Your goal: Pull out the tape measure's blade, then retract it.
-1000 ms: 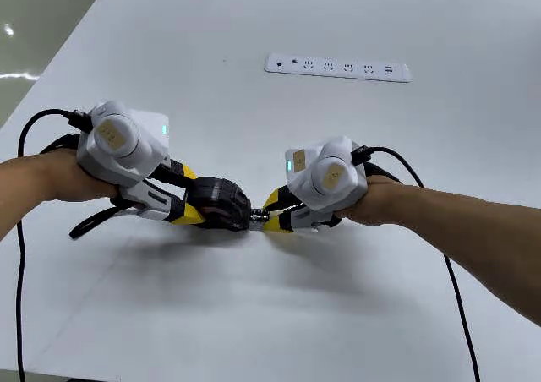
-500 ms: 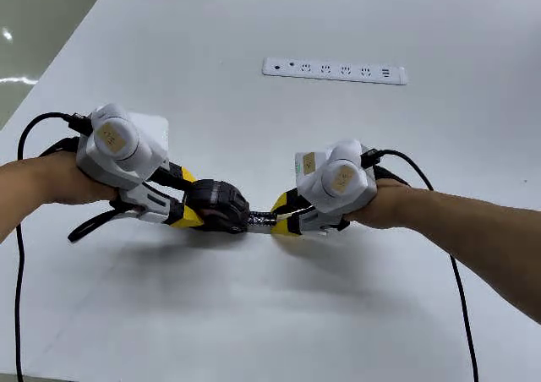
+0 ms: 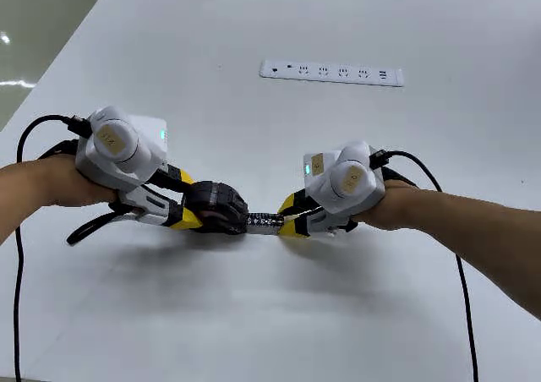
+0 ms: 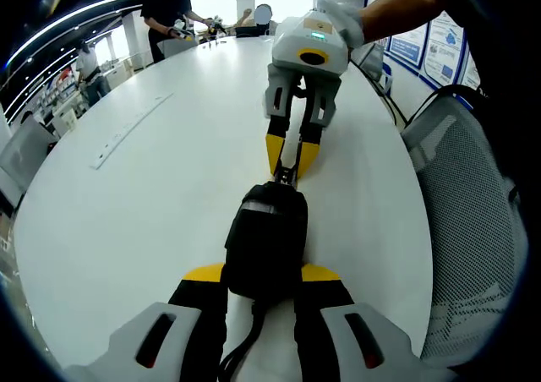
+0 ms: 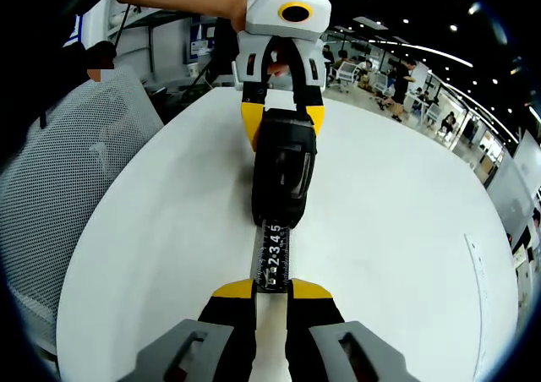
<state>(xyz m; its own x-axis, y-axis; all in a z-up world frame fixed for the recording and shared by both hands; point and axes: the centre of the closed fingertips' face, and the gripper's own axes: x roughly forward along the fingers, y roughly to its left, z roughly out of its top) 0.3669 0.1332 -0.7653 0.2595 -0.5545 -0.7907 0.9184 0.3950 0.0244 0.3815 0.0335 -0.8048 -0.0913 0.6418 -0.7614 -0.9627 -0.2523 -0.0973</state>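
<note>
A black tape measure (image 3: 216, 206) rests on the white table (image 3: 270, 314), and my left gripper (image 3: 199, 217) is shut on its case (image 4: 266, 238). A short length of blade (image 3: 264, 221) with printed numbers (image 5: 274, 259) reaches from the case to my right gripper (image 3: 292, 215), which is shut on the blade's end. The two grippers face each other a small gap apart; the right gripper (image 4: 287, 155) rises beyond the case in the left gripper view, and the left gripper (image 5: 279, 116) clamps the case (image 5: 284, 166) in the right gripper view.
A white power strip (image 3: 330, 73) lies at the far side of the table. Black cables (image 3: 24, 230) trail from both grippers. A mesh chair (image 4: 473, 213) stands beside the table, and people stand in the background (image 4: 173, 10).
My right gripper has drawn to the right, away from the case, and a short length of blade now shows between the two grippers. The left gripper has stayed put.
</note>
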